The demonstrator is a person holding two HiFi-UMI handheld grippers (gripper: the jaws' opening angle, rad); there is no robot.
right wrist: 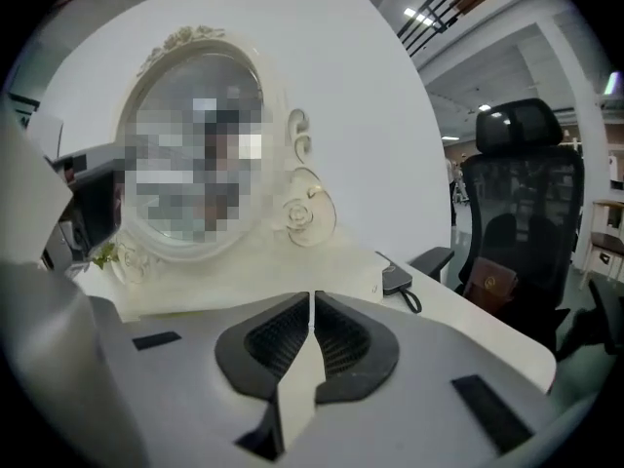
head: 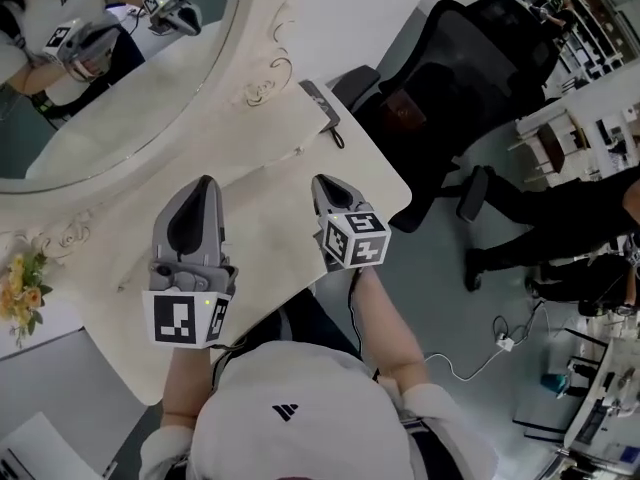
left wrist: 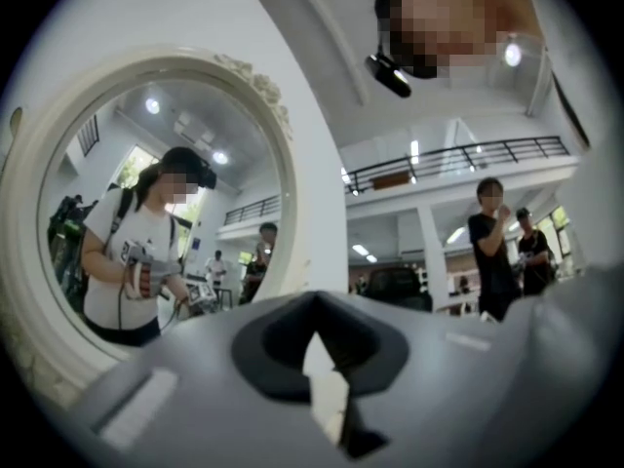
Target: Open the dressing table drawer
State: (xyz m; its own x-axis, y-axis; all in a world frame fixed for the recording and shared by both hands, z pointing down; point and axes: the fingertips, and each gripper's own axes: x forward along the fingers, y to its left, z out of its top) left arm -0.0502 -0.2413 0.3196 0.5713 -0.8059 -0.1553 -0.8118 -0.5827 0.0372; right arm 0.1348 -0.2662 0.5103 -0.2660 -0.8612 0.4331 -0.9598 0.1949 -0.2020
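A cream dressing table [head: 270,218] fills the head view, its oval mirror [head: 120,88] at eleven o'clock. The drawer is out of sight, presumably under the front edge at six o'clock, below the person's head [head: 300,418]. It should be rigid and slide straight, and its unseen pull is the likely hold. Above the tabletop, the left gripper [head: 206,182] is closed and empty. At its three o'clock, the right gripper [head: 321,180] is a hairline apart and also empty.

black office chair [head: 470,78] | yellow flowers [head: 22,286] by oval mirror [head: 120,108] | floor cable [head: 462,376]
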